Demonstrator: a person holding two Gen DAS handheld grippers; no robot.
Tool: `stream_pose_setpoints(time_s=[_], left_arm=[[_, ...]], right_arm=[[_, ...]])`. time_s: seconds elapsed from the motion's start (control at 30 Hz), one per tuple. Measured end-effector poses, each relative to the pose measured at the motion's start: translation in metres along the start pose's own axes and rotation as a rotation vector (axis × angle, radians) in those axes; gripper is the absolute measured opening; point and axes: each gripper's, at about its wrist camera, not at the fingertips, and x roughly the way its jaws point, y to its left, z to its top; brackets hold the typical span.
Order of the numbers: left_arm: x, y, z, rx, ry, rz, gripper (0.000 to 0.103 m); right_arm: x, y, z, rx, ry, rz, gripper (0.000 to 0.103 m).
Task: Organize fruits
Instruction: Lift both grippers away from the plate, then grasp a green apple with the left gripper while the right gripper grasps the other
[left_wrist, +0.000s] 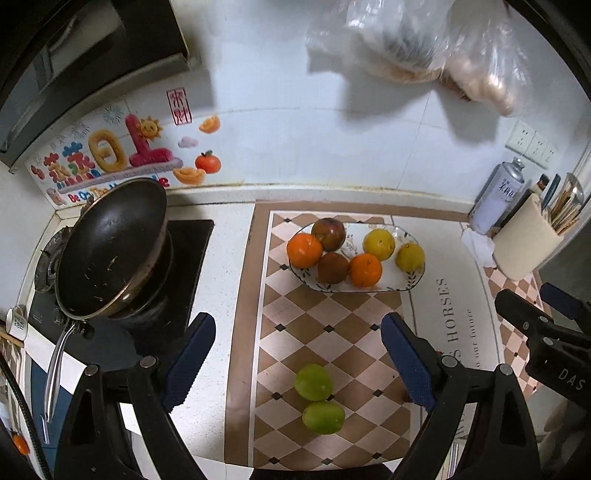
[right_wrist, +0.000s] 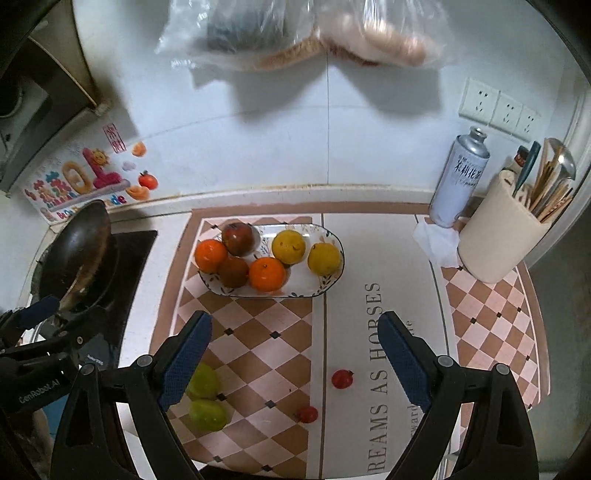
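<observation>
An oval white plate (left_wrist: 373, 286) (right_wrist: 325, 284) on the checkered mat holds two oranges (left_wrist: 304, 250), two dark red fruits (left_wrist: 328, 229) and two yellow fruits (left_wrist: 379, 244). Two green fruits (left_wrist: 314, 382) (right_wrist: 202, 381) lie on the mat near me, between the fingers of my open, empty left gripper (left_wrist: 298, 360). Two small red fruits (right_wrist: 342, 379) (right_wrist: 308, 414) lie on the mat between the fingers of my open, empty right gripper (right_wrist: 295, 360). The right gripper also shows at the right edge of the left wrist view (left_wrist: 546, 325).
A black pan (left_wrist: 110, 251) sits on the stove at the left. A spray can (right_wrist: 458, 181), a cream utensil holder (right_wrist: 498, 236) and crumpled tissue (right_wrist: 437, 243) stand at the back right. Plastic bags (right_wrist: 295, 33) hang on the wall above.
</observation>
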Motion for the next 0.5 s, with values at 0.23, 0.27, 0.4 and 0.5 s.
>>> stream_pose_setpoints(time_s=[0.23, 0.27, 0.4, 0.5], left_arm=[[-0.007, 0.004, 0.000, -0.012, -0.024, 0.009, 0.092], [-0.003, 0.005, 0.000, -0.014, -0.016, 0.014, 0.092], [0.024, 0.018, -0.011, 0.005, 0.051, 0.099, 0.099], [0.049, 0.029, -0.028, 0.041, 0.101, 0.234, 0.099]], right_arm=[[-0.011, 0.003, -0.003, 0.018, -0.012, 0.033, 0.093], [-0.007, 0.003, -0.004, 0.026, -0.002, 0.047, 0.093], [0.035, 0.012, -0.023, 0.044, 0.130, 0.146, 0.094], [0.092, 0.033, -0.053, 0.037, 0.319, 0.245, 0.094]])
